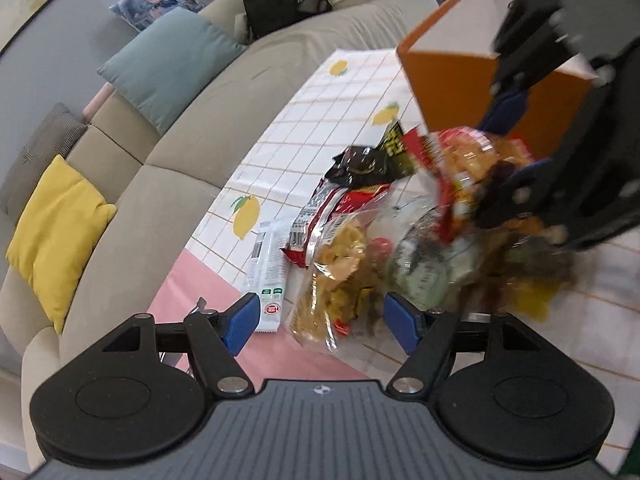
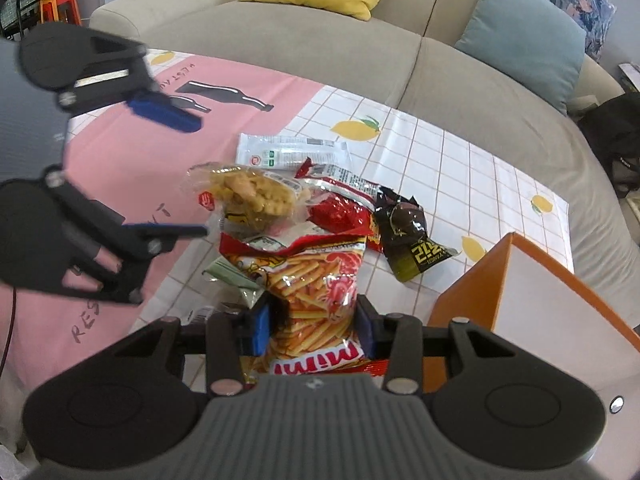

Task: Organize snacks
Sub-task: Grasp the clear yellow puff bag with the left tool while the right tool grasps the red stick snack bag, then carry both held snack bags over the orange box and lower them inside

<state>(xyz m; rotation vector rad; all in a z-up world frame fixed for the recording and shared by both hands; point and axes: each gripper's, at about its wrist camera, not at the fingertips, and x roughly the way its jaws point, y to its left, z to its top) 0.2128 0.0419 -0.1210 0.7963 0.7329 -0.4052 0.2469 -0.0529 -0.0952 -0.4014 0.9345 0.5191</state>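
1. Our right hand-held gripper (image 2: 314, 326) clamps the shrimp-stick bag (image 2: 316, 280), lifted just beside the orange box (image 2: 472, 284).
2. Our left hand-held gripper (image 1: 316, 320) gapes wide, empty.
3. The other snack packets (image 2: 288, 192) lie on the worktop (image 2: 440, 168) beside that box, unsorted.

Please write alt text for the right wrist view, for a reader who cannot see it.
The right gripper clamps a red "mimi" bag of orange snack sticks above a pile of snack packets on a lemon-print tablecloth. The left gripper hangs open at left; an orange open-topped box stands at right.

Glossy plastic snack bags (image 2: 312, 280), matt tablecloth (image 2: 440, 168)
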